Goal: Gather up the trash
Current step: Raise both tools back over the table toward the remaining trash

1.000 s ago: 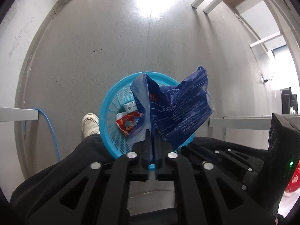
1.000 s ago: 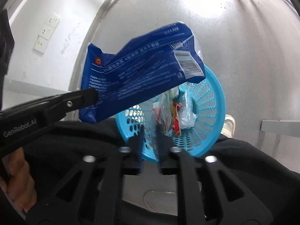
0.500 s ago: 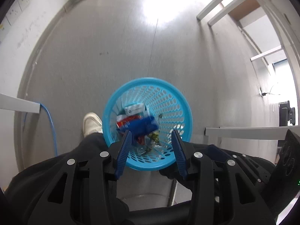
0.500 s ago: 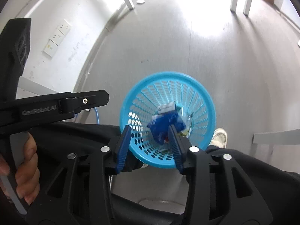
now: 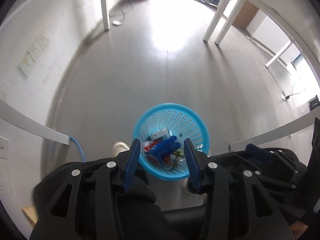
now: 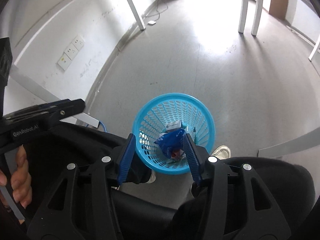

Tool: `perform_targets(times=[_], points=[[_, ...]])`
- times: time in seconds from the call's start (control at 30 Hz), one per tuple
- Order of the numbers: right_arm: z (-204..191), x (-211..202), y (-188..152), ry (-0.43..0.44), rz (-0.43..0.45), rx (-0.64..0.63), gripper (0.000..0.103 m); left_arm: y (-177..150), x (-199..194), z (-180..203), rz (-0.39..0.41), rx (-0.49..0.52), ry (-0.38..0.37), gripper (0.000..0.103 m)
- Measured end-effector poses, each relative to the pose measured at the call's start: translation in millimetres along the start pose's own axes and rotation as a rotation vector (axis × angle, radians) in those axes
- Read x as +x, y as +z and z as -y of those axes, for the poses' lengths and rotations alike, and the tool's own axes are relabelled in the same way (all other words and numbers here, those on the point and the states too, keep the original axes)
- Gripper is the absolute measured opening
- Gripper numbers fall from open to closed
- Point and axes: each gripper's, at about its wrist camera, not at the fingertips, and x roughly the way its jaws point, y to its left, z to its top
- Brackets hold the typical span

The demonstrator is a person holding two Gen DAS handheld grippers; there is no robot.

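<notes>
A round blue mesh basket (image 5: pixel 186 118) stands on the grey floor between the person's feet; it also shows in the right wrist view (image 6: pixel 160 120). Inside lie a blue plastic bag (image 5: pixel 165 147), a white box (image 5: pixel 159 134) and red wrappers; the bag shows in the right wrist view (image 6: pixel 172 140) too. My left gripper (image 5: pixel 162 162) is open and empty, high above the basket. My right gripper (image 6: pixel 158 158) is open and empty, also above it. The left gripper's side (image 6: pixel 40 118) shows at the left of the right wrist view.
The person's black trousers (image 6: pixel 90 144) and white shoes (image 6: pixel 222 152) flank the basket. White table legs (image 5: pixel 214 26) stand farther off. A blue cable (image 5: pixel 79 150) runs by the left wall. Wall sockets (image 6: pixel 73 52) are on the left wall.
The left gripper opened and let go of the blue bag, which dropped into the basket. The right gripper opened too. Both grippers rose away from the basket.
</notes>
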Motion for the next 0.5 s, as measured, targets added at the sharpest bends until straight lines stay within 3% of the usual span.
perform_targets(times=[0.17,0.33,0.5], points=[[-9.8,-39.9,-16.4,0.019,0.064,-0.036,0.054,-15.0,-57.2,-14.7,0.127,-0.050,-0.069,0.055],[-23.9,-79.5,-29.6,0.040,0.142,-0.100,0.062,-32.0,-102.6,-10.7,0.292,0.003,-0.019,0.059],[-28.2,-126.2,-31.3,0.049,0.234,-0.115,0.070,-38.5,-142.1,-5.5,0.406,0.047,0.027,0.072]])
